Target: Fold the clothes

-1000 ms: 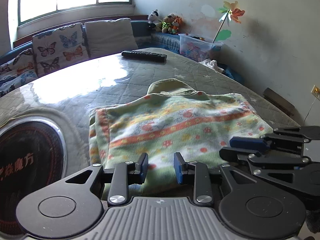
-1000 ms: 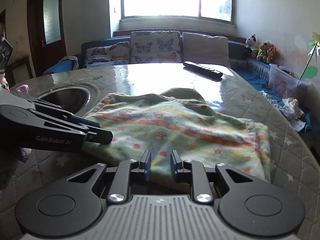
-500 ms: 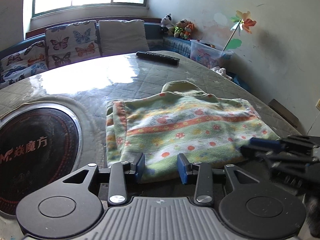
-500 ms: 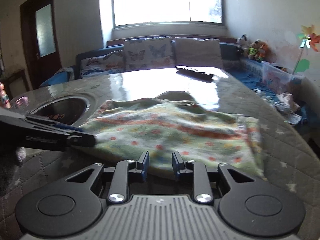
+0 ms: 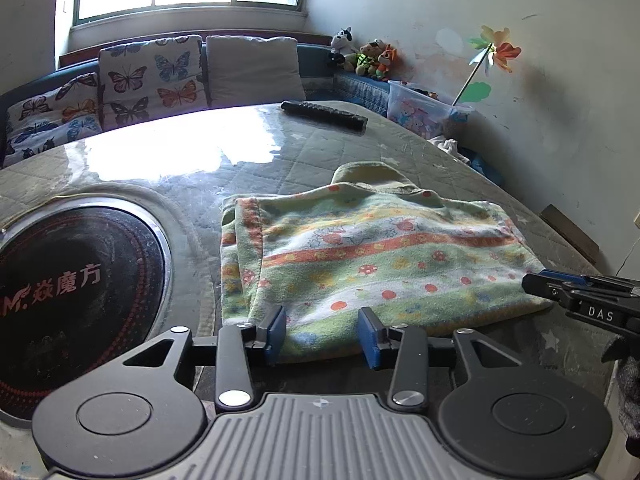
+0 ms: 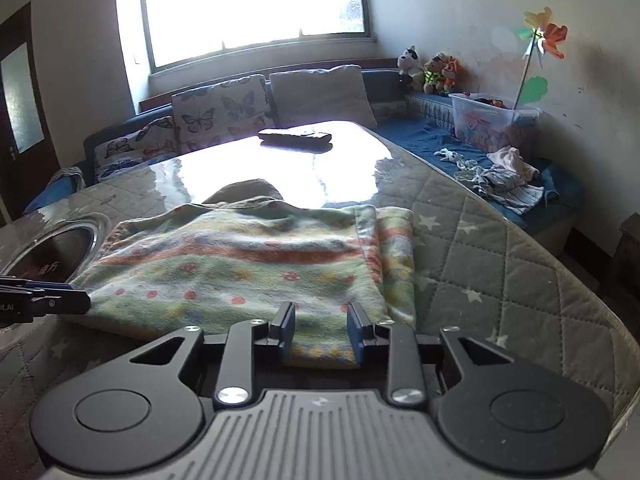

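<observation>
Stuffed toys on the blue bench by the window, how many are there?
3, side by side in the corner: a black-and-white plush, a brown one in a yellow vest, an orange one. Others may be hidden.

Both black two-finger grippers with blue pads sit low and tilted downward, side by side. The left gripper (image 5: 322, 334) has its jaws parted, and they've just been opening, pads not pressing on anything. The right gripper (image 6: 321, 333) is the same deal: jaws apart with a narrower gap, just been opening too. Each one's fingertips poke into the other's view from the side.
</observation>
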The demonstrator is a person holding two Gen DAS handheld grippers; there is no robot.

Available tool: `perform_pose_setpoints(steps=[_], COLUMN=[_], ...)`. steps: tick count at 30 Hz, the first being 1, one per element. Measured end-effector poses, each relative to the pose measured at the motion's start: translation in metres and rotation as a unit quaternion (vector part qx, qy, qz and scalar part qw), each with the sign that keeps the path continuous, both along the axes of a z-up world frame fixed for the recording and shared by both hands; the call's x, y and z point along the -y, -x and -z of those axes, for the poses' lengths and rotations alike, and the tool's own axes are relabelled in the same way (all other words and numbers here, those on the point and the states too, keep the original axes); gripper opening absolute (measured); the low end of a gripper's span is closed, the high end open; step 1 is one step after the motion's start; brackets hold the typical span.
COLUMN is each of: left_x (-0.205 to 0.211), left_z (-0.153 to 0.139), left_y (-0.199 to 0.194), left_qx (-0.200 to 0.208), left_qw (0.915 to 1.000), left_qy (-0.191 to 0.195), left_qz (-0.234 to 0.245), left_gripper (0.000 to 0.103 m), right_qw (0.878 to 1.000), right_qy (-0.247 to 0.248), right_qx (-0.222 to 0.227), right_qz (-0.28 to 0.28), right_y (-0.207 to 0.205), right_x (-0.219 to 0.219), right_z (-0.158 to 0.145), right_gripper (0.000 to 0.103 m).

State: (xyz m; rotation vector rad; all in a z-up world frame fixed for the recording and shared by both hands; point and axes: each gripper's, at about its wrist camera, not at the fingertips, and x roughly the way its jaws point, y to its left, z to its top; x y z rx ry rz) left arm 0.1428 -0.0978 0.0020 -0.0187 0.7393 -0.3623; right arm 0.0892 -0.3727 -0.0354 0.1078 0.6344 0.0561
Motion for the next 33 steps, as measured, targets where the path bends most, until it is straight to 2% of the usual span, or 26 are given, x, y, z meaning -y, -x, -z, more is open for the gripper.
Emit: perform_pose_setpoints(steps=[3,4,5,9,11,21,33], left_x=[0.000,0.000,0.000,-0.001,-0.002,-0.002,-0.007], left_z=[-0.003,-0.003,-0.003,-0.003,-0.003,-0.003,-0.005], left_y=[0.005,0.006,0.008,0.012,0.015,0.029,0.046], left_qx=[0.006,0.008,0.009,0.011,0.011,0.018,0.030], left_qw=[1.0000,0.9999,0.9999,0.9998,0.9998,0.9996,0.9995], left_qy=[-0.004,-0.007,-0.009,-0.014,-0.014,-0.018,-0.011], left_qz=[-0.003,-0.004,-0.005,-0.009,-0.011,-0.010,-0.002], left_gripper=[0.057,0.059,0.060,0.074,0.077,0.100,0.103], right_qw=[1.000,1.000,1.000,1.000,1.000,1.000,0.999], right_qy=[0.005,0.005,0.005,0.004,0.006,0.014,0.032], right_qx=[0.003,0.003,0.003,0.002,0.005,0.008,0.013], right_qz=[-0.006,-0.007,-0.007,-0.010,-0.011,-0.015,-0.015], right_y=[0.002,0.003,0.004,0.007,0.010,0.020,0.039], right_x=[-0.007,-0.009,-0.011,-0.016,-0.019,-0.031,-0.048], right_z=[-0.002,-0.002,-0.003,-0.004,-0.006,-0.010,-0.011], right_gripper=[0.041,0.049,0.052,0.054,0.061,0.077,0.094])
